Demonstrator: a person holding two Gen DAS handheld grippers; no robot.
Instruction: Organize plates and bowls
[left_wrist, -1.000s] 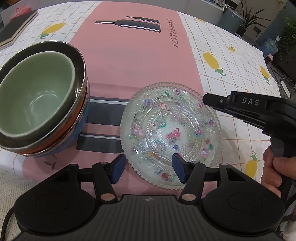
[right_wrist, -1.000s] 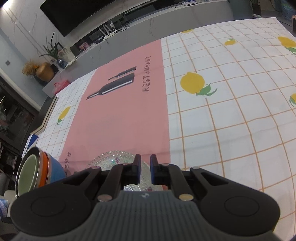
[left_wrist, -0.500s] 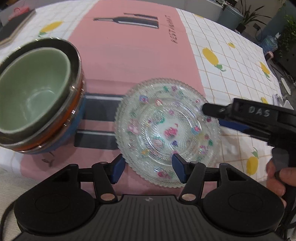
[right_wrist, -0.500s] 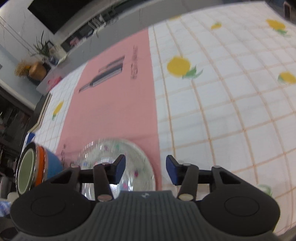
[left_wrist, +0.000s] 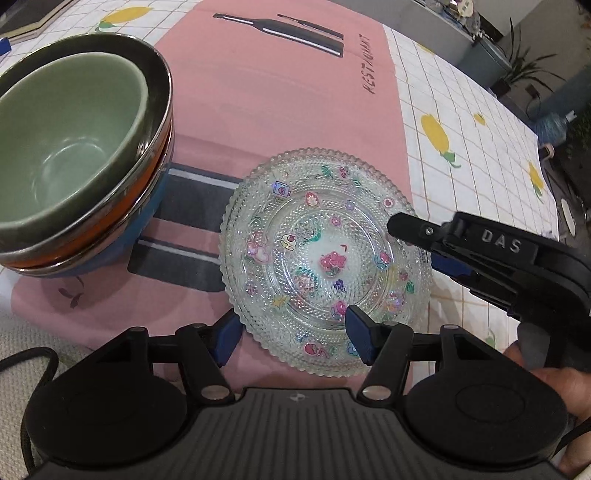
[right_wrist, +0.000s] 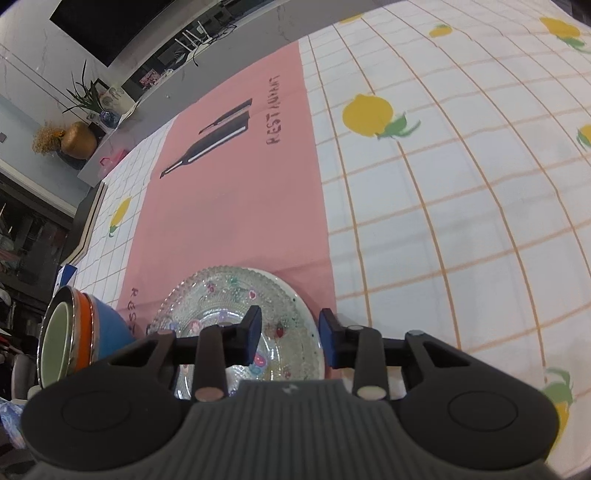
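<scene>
A clear glass plate (left_wrist: 314, 251) with small flower stickers lies flat on the pink mat. To its left stands a stack of bowls (left_wrist: 74, 147): a green one nested in a dark one, over an orange and a blue one. My left gripper (left_wrist: 291, 338) hangs open over the plate's near edge, touching nothing. From the right, my right gripper (left_wrist: 417, 247) reaches in, one finger above and one below the plate's right rim. In the right wrist view the plate (right_wrist: 229, 299) has its rim between the right gripper's (right_wrist: 290, 334) closing jaws, the pads still apart from it. The bowls (right_wrist: 74, 343) are at the far left.
The pink mat (left_wrist: 277, 110) lies on a white checked cloth with yellow fruit prints (right_wrist: 443, 184). A hand (left_wrist: 554, 376) holds the right gripper's handle at the lower right. A dark board (left_wrist: 33, 22) sits at the table's far left corner. Plants and a counter stand beyond the table.
The right gripper's jaws went from shut to wide apart, then narrowed somewhat around the plate's rim. The left gripper stayed open and rolled slightly, and the plate barely shifted.
</scene>
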